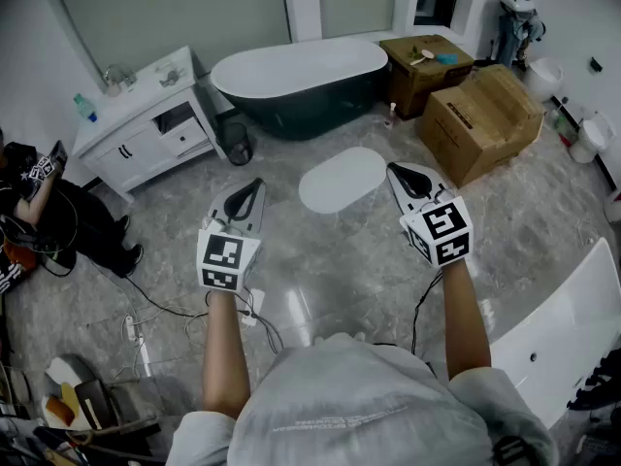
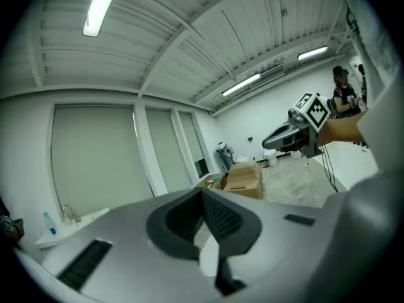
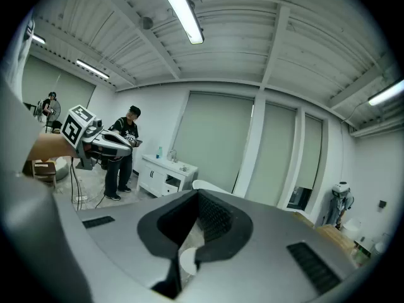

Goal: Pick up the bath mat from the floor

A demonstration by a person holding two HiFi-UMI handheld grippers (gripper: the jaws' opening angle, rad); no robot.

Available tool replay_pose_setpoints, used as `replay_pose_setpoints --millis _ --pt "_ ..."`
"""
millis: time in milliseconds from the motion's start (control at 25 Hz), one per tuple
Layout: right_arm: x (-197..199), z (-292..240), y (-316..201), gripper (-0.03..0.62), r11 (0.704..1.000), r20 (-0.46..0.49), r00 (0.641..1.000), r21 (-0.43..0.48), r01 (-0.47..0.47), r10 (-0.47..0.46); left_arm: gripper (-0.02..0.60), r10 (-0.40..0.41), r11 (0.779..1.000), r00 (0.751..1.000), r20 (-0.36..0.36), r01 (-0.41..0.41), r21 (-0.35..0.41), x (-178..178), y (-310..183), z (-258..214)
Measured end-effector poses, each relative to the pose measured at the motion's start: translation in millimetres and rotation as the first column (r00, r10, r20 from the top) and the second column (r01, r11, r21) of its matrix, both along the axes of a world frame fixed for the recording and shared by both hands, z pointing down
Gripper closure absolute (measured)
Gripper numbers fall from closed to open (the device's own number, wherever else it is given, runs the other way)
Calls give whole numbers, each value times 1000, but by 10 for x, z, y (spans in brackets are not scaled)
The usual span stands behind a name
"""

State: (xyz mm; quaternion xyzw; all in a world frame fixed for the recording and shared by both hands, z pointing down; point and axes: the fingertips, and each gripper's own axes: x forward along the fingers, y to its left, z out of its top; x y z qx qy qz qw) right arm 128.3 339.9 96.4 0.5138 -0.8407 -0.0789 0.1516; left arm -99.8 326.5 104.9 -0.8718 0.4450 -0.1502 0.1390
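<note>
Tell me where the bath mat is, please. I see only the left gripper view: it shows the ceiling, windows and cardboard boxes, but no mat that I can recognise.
Observer: In the head view the bath mat, white and oval, lies flat on the grey floor in front of the bathtub.
Operator: Does any gripper touch it?
Observer: No. The left gripper and the right gripper are held above the floor, with the mat between them in the picture.
Operator: Is something lying on the mat?
Observer: Nothing is on it. The nearest cardboard box stands apart, to its right.
</note>
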Motion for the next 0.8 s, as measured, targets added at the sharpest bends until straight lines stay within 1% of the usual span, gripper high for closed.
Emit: replay_pose_setpoints --millis 120,320,400,600,800 --pt "118 -15 -44 579 1000 37 999 3 -10 10 563 -10 1000 1000 11 10 4 74 -30 26" --pt "315 17 -147 579 999 139 990 -30 -32 36 563 -18 1000 1000 19 18 -9 184 -74 118" --pt "366 27 -177 579 999 134 990 -18 -32 34 563 -21 1000 1000 16 21 -17 231 -91 140" --pt "427 127 -211 579 1000 87 996 -13 23 -21 563 -32 999 999 20 33 -28 396 -148 192" --pt "674 133 -275 579 999 76 996 6 37 -37 563 -45 999 999 23 45 -29 617 -218 169"
